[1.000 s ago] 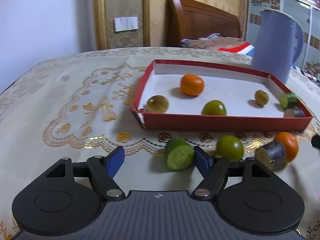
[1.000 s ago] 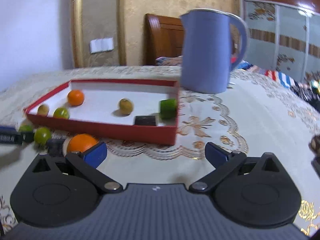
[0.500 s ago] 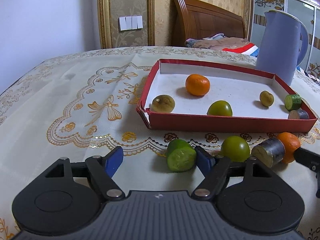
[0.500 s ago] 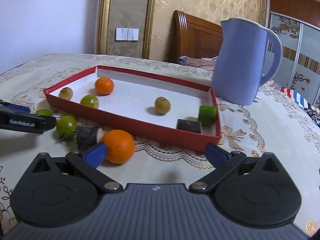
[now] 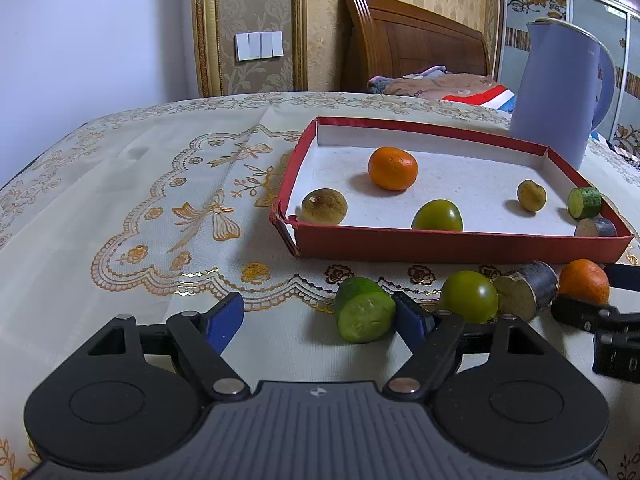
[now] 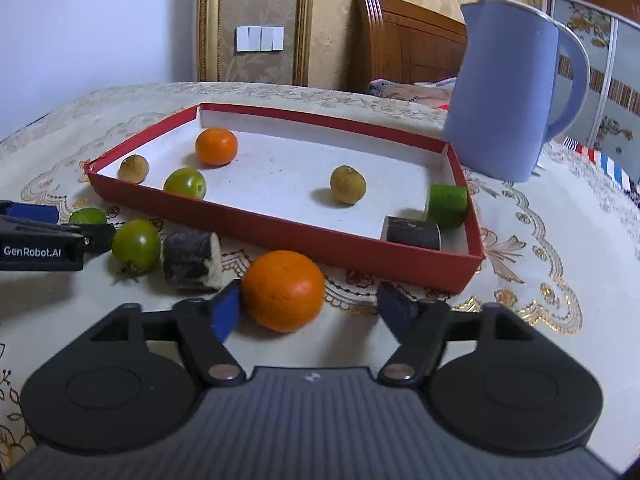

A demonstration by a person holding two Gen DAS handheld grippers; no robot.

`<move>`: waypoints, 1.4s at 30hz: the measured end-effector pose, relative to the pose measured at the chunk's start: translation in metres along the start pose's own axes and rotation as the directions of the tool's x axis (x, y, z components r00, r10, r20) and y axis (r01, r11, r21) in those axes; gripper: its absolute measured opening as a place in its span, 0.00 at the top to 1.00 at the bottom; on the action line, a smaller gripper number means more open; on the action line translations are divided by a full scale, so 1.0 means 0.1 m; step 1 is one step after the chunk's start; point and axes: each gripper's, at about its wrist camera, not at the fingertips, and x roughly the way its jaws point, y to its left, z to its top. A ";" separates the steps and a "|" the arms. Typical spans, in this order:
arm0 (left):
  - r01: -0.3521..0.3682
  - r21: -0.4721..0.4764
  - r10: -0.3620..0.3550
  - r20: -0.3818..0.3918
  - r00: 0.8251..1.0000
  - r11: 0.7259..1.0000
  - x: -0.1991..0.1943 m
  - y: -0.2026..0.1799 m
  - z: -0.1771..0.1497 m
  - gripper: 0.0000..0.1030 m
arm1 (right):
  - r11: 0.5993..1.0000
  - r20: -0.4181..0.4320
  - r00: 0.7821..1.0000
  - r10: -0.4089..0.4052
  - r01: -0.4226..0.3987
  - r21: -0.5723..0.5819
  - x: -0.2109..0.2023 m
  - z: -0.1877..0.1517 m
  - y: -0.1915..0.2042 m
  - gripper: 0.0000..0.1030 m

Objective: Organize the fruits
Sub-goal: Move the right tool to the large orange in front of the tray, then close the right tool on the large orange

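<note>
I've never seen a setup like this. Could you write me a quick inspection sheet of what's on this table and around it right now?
Surface: table under a cream tablecloth with gold embroidery.
Job's things: red tray holding an orange, a green tomato, two brownish round fruits, a cucumber chunk and a dark-skinned chunk. Loose in front of it: orange, green tomato, dark-skinned chunk, cucumber piece.
Clutter: blue pitcher behind the tray.
Grippers: right gripper closing, the loose orange between its fingers, far pad not yet touching; left gripper opening, cucumber piece beside its right finger.
Cables: nothing seen.
Surroundings: wooden headboard, wall switches, patterned wallpaper, wardrobe doors.
</note>
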 end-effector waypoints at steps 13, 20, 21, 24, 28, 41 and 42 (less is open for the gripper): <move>0.007 0.005 -0.007 -0.002 1.000 1.000 0.01 -0.01 0.00 0.18 | 0.996 0.022 1.000 -0.007 0.005 0.089 -0.02 -0.02 -0.16 0.45; 0.007 0.014 -0.007 -0.003 1.000 1.000 0.01 -0.03 0.00 0.17 | 0.996 0.001 1.000 -0.010 0.010 0.083 0.03 -0.01 -0.13 0.41; 0.007 0.014 -0.007 -0.003 1.000 1.000 0.01 -0.02 0.00 0.17 | 0.997 0.001 1.000 -0.011 0.011 0.082 0.03 -0.01 -0.12 0.41; 0.007 0.014 -0.007 -0.003 1.000 1.000 0.02 -0.02 0.00 0.17 | 0.996 0.002 1.000 -0.010 0.010 0.084 0.03 -0.01 -0.13 0.41; 0.007 0.013 -0.007 -0.003 1.000 1.000 0.01 -0.02 0.00 0.17 | 0.997 0.004 1.000 -0.011 0.010 0.080 0.03 -0.01 -0.12 0.42; 0.008 0.013 -0.008 -0.003 1.000 1.000 0.01 -0.02 0.00 0.17 | 0.998 0.011 1.000 -0.001 0.001 0.066 0.01 -0.01 -0.10 0.52; 0.008 0.013 -0.008 -0.003 1.000 1.000 0.01 -0.02 0.00 0.17 | 0.998 0.013 1.000 0.004 -0.005 0.060 0.01 -0.01 -0.10 0.60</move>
